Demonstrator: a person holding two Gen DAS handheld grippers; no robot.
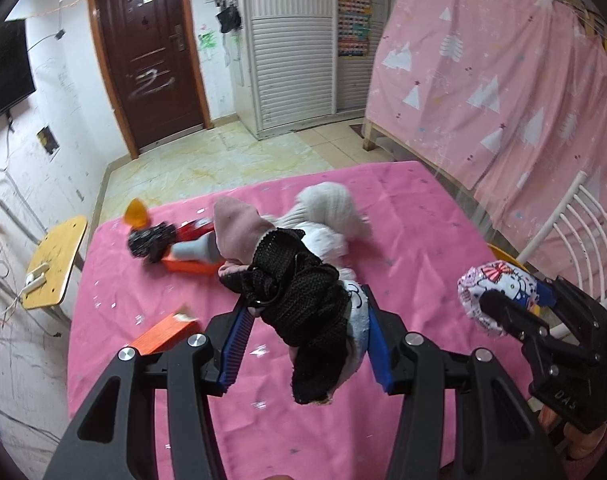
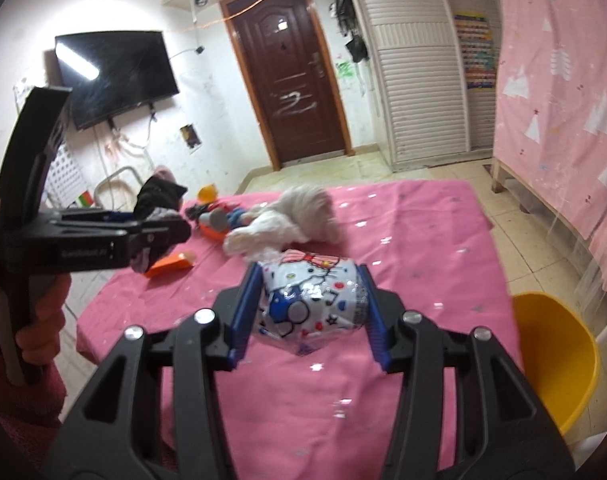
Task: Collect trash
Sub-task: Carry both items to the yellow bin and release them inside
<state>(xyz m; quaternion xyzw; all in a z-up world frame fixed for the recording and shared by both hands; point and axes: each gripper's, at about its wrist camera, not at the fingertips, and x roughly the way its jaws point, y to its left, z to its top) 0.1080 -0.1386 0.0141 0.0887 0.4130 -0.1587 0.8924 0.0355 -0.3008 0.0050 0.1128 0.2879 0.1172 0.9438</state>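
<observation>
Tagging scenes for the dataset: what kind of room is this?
Most likely a lived-in home room, a bedroom or living room. A wall-mounted TV, a dark wooden door beside a louvred wardrobe, and a table under a pink cloth strewn with clothes and toys all point to a household rather than a lab.

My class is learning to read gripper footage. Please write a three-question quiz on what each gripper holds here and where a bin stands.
1. True or false: the left gripper is empty.
2. What does the right gripper grip? A) an orange box B) a cartoon-printed wrapper C) a white garment
3. Name the colour of the tub beside the pink table in the right wrist view.

Key:
1. False: it is clamped on a black knitted cloth.
2. B, the cartoon-printed wrapper.
3. Yellow.
</observation>
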